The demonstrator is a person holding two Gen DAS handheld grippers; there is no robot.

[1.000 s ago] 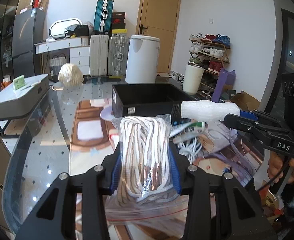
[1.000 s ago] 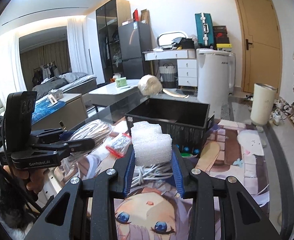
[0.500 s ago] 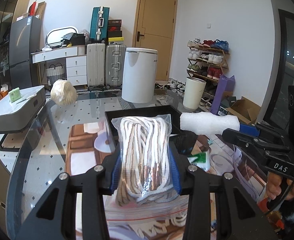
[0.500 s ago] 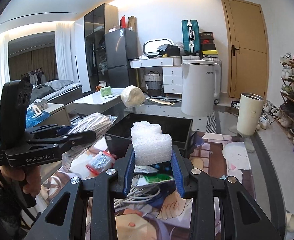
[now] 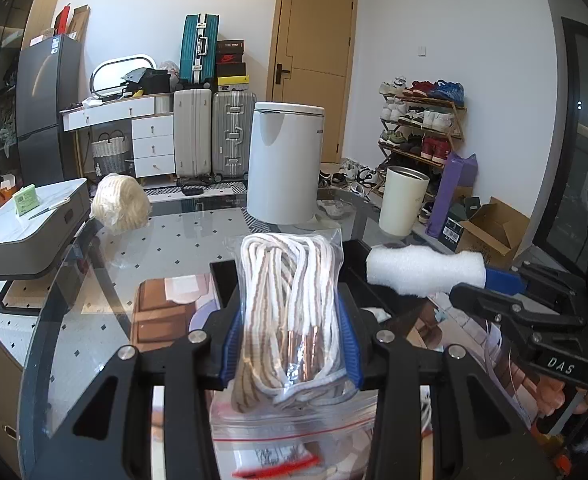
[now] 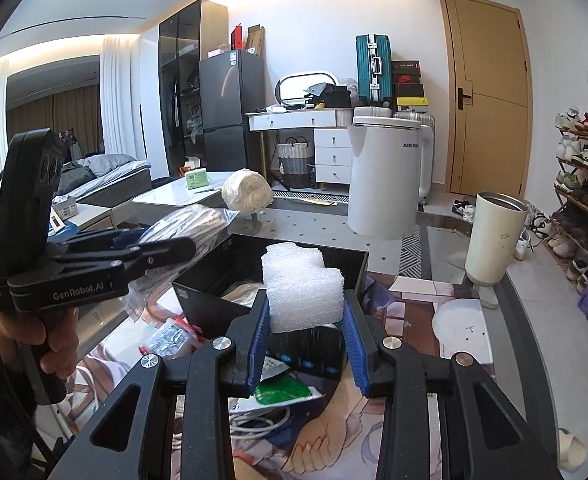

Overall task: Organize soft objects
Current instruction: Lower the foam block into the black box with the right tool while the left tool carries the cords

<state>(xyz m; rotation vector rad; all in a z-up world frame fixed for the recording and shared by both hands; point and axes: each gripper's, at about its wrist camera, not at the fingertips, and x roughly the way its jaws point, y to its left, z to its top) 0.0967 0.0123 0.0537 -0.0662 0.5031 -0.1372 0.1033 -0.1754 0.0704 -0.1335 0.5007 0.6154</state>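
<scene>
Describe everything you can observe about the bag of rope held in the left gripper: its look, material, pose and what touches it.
The bag of rope is a clear zip-top plastic bag with a red seal strip at its lower end, holding a coiled bundle of white-and-tan striped cord with coppery metal tips. It stands roughly upright, pinched at its middle by the blue pads of the left gripper, clear of the table and in front of the black box. In the right wrist view it juts sideways beyond the gripper. Nothing else visibly touches it.

Both grippers have lifted and carried their loads forward — the bag of cord [image 5: 292, 312] and the foam block [image 6: 304, 290] now hang at the black box [image 6: 318, 258], nearer the desk's far edge.
</scene>
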